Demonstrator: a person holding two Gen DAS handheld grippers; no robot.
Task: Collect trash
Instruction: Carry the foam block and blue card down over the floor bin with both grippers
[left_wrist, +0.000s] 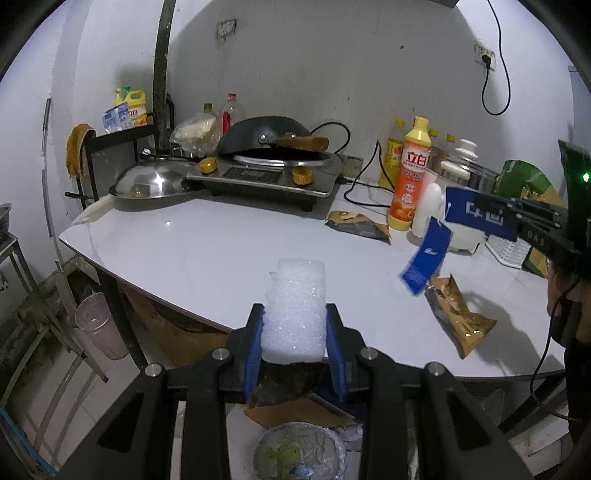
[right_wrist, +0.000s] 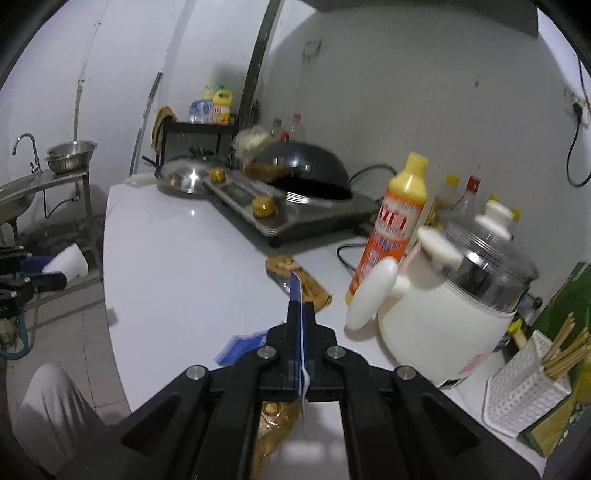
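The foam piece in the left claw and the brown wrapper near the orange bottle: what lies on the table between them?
Nothing: in the left wrist view, the white table is bare between the foam piece and the brown wrapper.

The orange dish-soap bottle with the yellow cap, standing on the bench at 3 o'clock from the stove, bears a red label panel with 2 large white Chinese characters, "立白". Smaller print lower on that bottle is too fine to read. In the right wrist view the same bottle's label is blurred and illegible.

The black body of the right gripper, at 3 o'clock in the left wrist view, carries the pale letters "DAS".

The yellow jug on the rack at 10 o'clock has a red-and-white label, unreadable. Marks on the blue tags cannot be made out.
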